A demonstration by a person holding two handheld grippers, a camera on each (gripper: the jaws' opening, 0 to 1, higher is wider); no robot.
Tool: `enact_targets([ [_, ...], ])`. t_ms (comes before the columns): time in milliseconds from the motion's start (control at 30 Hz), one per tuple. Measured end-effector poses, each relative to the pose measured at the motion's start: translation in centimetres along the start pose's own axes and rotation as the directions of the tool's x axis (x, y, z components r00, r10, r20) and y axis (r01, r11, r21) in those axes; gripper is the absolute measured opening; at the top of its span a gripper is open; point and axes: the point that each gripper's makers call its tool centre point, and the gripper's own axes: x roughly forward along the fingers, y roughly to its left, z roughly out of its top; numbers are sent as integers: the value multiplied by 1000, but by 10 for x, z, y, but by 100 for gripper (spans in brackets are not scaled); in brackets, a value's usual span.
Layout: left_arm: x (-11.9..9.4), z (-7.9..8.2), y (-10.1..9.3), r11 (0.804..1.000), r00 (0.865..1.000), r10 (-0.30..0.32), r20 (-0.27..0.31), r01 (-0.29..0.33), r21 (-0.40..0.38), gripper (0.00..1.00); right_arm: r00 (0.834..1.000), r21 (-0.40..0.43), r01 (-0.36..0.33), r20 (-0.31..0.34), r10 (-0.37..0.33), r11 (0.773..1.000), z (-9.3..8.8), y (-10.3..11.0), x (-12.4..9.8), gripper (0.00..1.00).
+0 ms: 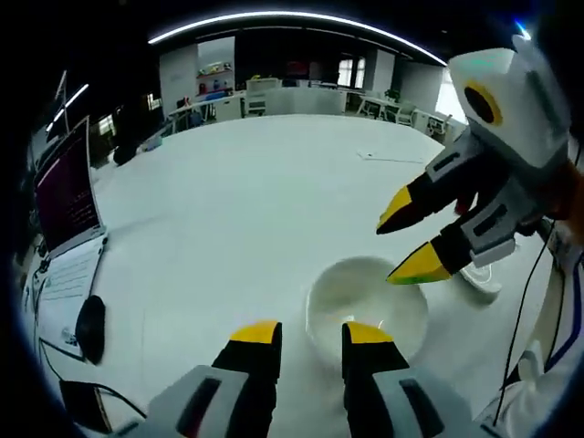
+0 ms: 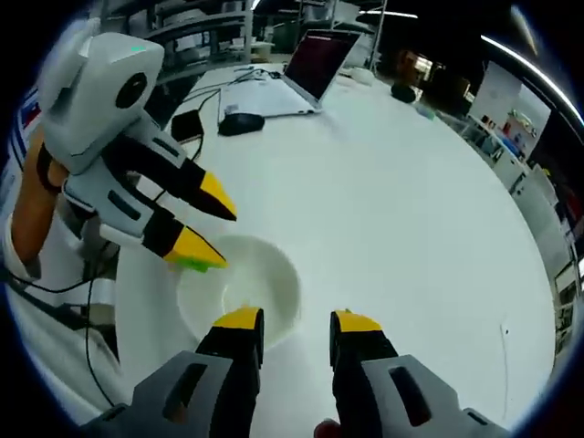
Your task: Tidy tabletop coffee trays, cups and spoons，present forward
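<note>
A white round saucer (image 1: pixel 360 301) lies on the white table (image 1: pixel 255 201) just ahead of my left gripper (image 1: pixel 312 335), which is open with nothing between its jaws. My right gripper (image 1: pixel 408 239) comes in from the right, open, its lower fingertip over the saucer's far rim. A small white piece (image 1: pixel 482 279) sits behind it, partly hidden. In the right gripper view the saucer (image 2: pixel 260 283) lies in front of my open right gripper (image 2: pixel 297 321). The left gripper (image 2: pixel 208 224) reaches in from the left, its lower fingertip at the saucer's edge.
An open laptop (image 1: pixel 66 205) and a black mouse (image 1: pixel 89 327) with cables sit at the table's left side; the laptop (image 2: pixel 310 68) and mouse (image 2: pixel 242 123) are also seen far across the table. A person's sleeve (image 2: pixel 36 274) is at the left.
</note>
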Motion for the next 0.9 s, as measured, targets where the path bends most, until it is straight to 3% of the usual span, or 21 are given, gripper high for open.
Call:
enact_targets([
  [267, 6, -1, -2, 1000, 1000, 1, -27, -1, -4, 29, 999, 22, -5, -48, 6, 1000, -8, -1, 11, 28],
  [500, 11, -4, 0, 999, 999, 19, -51, -21, -46, 31, 998, 132, -26, -48, 33, 991, -12, 0, 19, 26],
  [600, 12, -4, -2, 999, 998, 17, -58, -20, -48, 31, 998, 135, -24, -60, 32, 991, -12, 3, 19, 25],
  [900, 17, -5, -5, 998, 997, 26, -71, -30, -58, 22, 994, 151, -5, -109, 22, 989, -13, 9, 22, 15],
])
